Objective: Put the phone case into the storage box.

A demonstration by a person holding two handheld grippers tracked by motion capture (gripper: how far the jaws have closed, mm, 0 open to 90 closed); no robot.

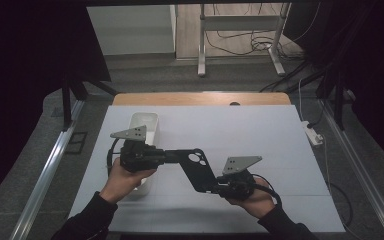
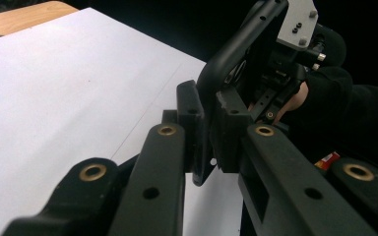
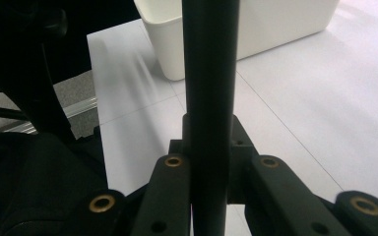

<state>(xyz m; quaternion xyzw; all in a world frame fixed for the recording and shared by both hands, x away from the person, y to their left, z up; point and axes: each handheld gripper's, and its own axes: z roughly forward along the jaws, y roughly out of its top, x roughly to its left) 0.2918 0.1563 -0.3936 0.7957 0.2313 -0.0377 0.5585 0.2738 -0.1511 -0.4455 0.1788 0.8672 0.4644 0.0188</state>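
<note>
A black phone case (image 1: 196, 167) with round camera cut-outs hangs above the white table sheet (image 1: 260, 135), stretched between both grippers. My left gripper (image 1: 167, 156) is shut on the case's far left end. In the left gripper view its pads clamp the case's thin edge (image 2: 207, 132), and the case (image 2: 226, 64) rises away toward the other hand. My right gripper (image 1: 215, 187) is shut on the case's near right end. The right gripper view has the case (image 3: 210, 73) edge-on as a dark upright bar pinched between the jaws (image 3: 210, 152).
A white rectangular bin (image 1: 144, 125) stands on the sheet behind and partly under my left hand; it appears again as the white bin (image 3: 236, 29) beyond the case. A white power strip (image 1: 314, 134) lies off the table's right edge. The wooden table edge (image 1: 200, 98) runs along the back.
</note>
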